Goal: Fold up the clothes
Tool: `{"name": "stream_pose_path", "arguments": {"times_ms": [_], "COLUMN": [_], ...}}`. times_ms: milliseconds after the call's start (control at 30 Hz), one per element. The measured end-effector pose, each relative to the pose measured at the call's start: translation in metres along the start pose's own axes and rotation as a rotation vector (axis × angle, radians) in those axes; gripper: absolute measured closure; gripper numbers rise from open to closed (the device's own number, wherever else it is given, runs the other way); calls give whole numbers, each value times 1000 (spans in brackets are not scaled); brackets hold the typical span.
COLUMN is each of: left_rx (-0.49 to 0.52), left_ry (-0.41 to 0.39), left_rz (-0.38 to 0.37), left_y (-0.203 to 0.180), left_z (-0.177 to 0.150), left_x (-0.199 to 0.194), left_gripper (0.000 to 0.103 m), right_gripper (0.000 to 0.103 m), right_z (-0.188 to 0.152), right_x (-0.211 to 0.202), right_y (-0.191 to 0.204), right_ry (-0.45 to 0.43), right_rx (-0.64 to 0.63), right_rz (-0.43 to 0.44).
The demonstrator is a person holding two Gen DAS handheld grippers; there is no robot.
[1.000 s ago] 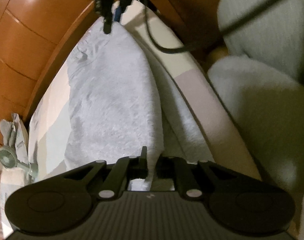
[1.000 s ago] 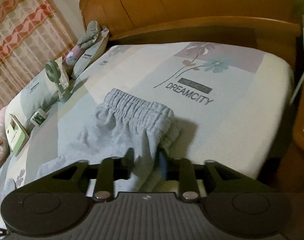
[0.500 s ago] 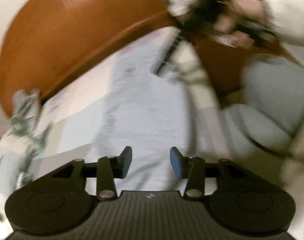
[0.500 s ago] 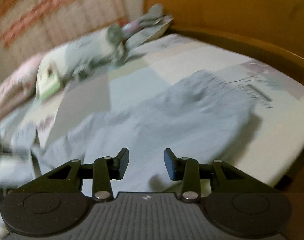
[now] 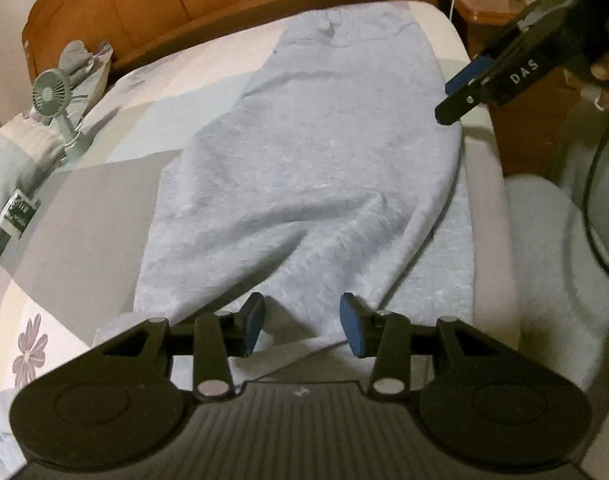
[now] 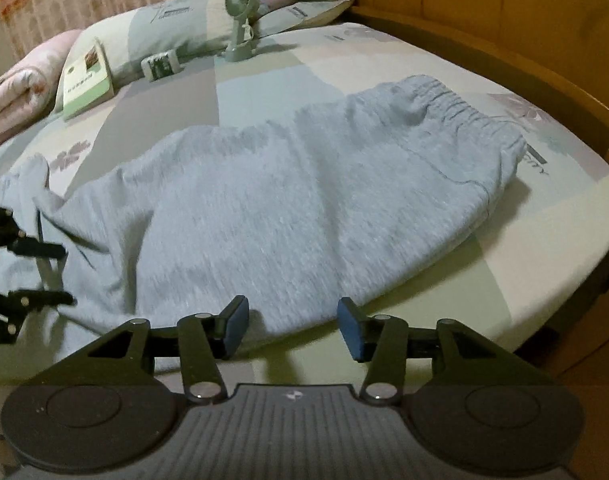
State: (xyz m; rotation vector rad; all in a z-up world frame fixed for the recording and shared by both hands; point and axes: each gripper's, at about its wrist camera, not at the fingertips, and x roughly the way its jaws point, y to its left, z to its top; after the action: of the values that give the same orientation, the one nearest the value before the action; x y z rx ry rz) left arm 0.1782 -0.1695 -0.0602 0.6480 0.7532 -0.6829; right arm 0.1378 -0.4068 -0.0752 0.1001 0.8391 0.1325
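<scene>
Grey sweatpants [image 5: 316, 168] lie flat on the bed, folded lengthwise, one leg on the other. Their elastic waistband [image 6: 464, 116] is at the right in the right wrist view. My left gripper [image 5: 302, 326] hangs open over the leg end, its pads clear of the cloth. My right gripper [image 6: 290, 328] hovers over the near edge of the pants [image 6: 304, 208] with its jaws opening and nothing pressed between them. The right gripper [image 5: 460, 96] also shows at the upper right of the left wrist view. The left gripper [image 6: 40, 276] shows at the left edge of the right wrist view.
A small green fan [image 6: 240, 20], a green book [image 6: 86, 80], a small box [image 6: 160, 66] and pillows [image 6: 164, 28] sit at the far side of the patterned bedsheet [image 6: 504, 280]. A wooden bed frame [image 5: 224, 0] curves behind. A person's grey-clothed legs [image 5: 544, 248] are at the bed's edge.
Both grippers let go of the pants and opened. The cloth dropped from hanging between them to lying flat. Both hands rolled and swung sideways.
</scene>
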Motion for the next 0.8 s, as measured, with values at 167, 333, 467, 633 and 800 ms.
{"name": "stream_pose_path", "arguments": {"times_ms": [167, 333, 467, 633, 800], "left_rx": [-96, -208, -244, -334, -379], "left_ry": [-111, -85, -76, -13, -54], "left_rz": [47, 127, 122, 121, 79], "left_y": [37, 74, 78, 87, 101], "left_z": [11, 6, -13, -41, -38], "left_x": [-19, -3, 0, 9, -5], "left_gripper": [59, 67, 63, 60, 63], "right_gripper": [49, 49, 49, 47, 47], "right_z": [17, 23, 9, -3, 2], "right_x": [-10, -1, 17, 20, 19], "right_y": [16, 31, 39, 46, 51], "right_ry": [-77, -70, 5, 10, 30], "right_rx": [8, -1, -45, -116, -116], "right_rz": [52, 79, 49, 21, 4]}}
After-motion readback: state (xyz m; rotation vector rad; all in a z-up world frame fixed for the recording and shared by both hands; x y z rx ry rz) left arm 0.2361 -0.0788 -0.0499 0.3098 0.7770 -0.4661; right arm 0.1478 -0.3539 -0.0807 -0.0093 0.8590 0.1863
